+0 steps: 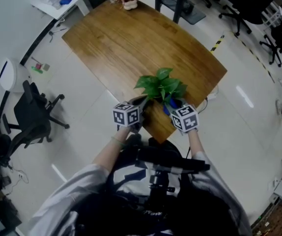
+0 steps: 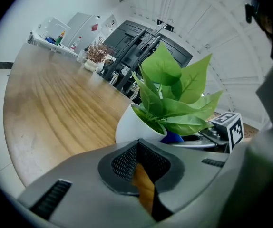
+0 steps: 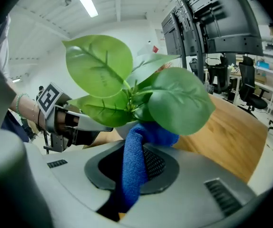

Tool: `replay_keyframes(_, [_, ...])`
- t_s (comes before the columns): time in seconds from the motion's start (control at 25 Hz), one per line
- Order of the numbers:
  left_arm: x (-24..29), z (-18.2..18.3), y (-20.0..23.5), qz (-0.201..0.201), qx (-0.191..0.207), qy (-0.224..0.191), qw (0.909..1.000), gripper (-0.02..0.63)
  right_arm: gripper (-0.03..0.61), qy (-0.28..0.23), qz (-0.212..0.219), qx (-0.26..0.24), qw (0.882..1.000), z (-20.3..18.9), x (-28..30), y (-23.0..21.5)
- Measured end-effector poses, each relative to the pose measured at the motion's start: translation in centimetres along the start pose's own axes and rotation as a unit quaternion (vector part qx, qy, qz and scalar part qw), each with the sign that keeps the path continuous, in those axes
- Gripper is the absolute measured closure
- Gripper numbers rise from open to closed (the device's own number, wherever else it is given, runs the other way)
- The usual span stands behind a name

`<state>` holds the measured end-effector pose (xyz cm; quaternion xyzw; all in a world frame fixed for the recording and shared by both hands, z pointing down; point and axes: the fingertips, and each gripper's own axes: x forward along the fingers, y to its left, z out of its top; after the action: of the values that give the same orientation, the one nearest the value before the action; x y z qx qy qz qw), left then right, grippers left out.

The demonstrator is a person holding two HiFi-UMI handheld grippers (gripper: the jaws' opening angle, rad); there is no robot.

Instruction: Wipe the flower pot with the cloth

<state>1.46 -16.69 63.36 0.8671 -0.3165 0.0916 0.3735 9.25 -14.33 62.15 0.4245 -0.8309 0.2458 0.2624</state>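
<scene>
The white flower pot point(image 2: 131, 125), holding a leafy green plant point(image 1: 161, 84), is sitting near the close edge of the wooden table point(image 1: 131, 38), between the two grippers. The blue cloth point(image 3: 134, 167) is lying bunched against the pot's side just under the leaves. The right gripper point(image 3: 127, 194) is pinching it, with a fold of it running down between the jaws. The left gripper point(image 2: 143, 186) is waiting just beside the pot on the opposite side. Its jaws are pressed together on nothing, with only a sliver of table showing through the slot.

The wiping step appears to be under way, with the cloth in contact. The next move probably calls for dragging the cloth around the pot's wall while keeping pressure light, since the pot is standing close to the edge. The left gripper could be steadying it from its side.
</scene>
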Motion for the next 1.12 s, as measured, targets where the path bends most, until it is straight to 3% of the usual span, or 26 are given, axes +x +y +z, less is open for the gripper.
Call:
replay_keyframes(0.52, [-0.2,3.3,3.6,0.043,0.000,-0.024,0.9988,0.606,0.514,0.035,0.065,-0.034,0.997,-2.1,2.8,6.2])
replay_keyframes(0.92, [-1.4,1.2,2.3,0.043,-0.027,-0.038,0.9980,0.606,0.514,0.044,0.011,-0.022,0.999,-5.0,-2.5,-0.5])
replay_keyframes(1.12, [-1.3,0.2,1.6,0.042,-0.029,-0.032,0.9982,0.606,0.514,0.028,-0.020,-0.008,0.999,-3.9,-3.1,-4.8])
